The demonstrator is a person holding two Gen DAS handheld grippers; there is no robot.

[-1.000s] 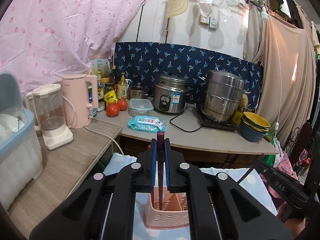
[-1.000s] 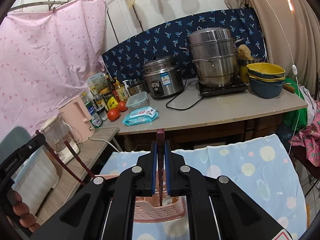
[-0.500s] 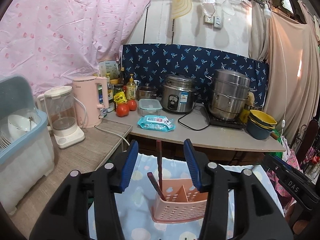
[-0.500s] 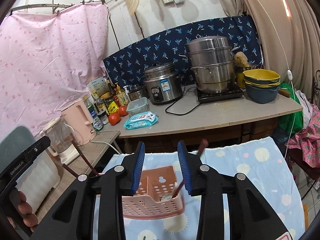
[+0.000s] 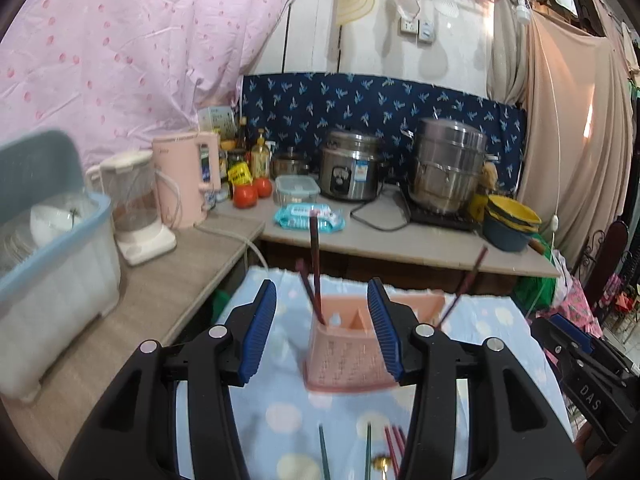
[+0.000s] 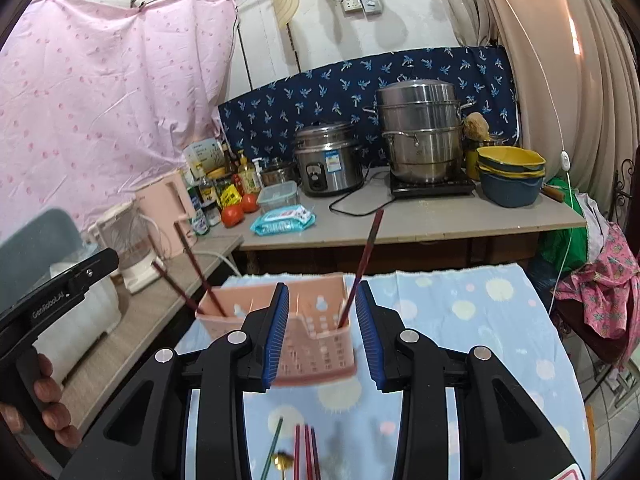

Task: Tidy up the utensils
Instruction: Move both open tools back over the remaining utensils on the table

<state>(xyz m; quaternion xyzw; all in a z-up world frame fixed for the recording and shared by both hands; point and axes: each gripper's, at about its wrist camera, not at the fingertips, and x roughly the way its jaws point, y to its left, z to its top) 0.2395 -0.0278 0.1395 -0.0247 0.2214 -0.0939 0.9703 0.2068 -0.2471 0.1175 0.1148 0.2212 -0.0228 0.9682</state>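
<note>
A pink perforated utensil holder stands on the blue spotted cloth; it also shows in the right wrist view. Two dark red chopsticks lean in its left compartment and one in its right; the right wrist view shows the pair and the single one. My left gripper is open and empty in front of the holder. My right gripper is open and empty too. More chopsticks, green sticks and a gold spoon lie on the cloth.
A wooden side counter at the left holds a blue dish bin, a blender and a pink kettle. The back counter carries a rice cooker, a steamer pot, bowls, tomatoes and wipes.
Both grippers opened and let go of their dark red chopsticks, which now stand in the pink holder. Both grippers have drawn back, so loose utensils on the cloth show.
</note>
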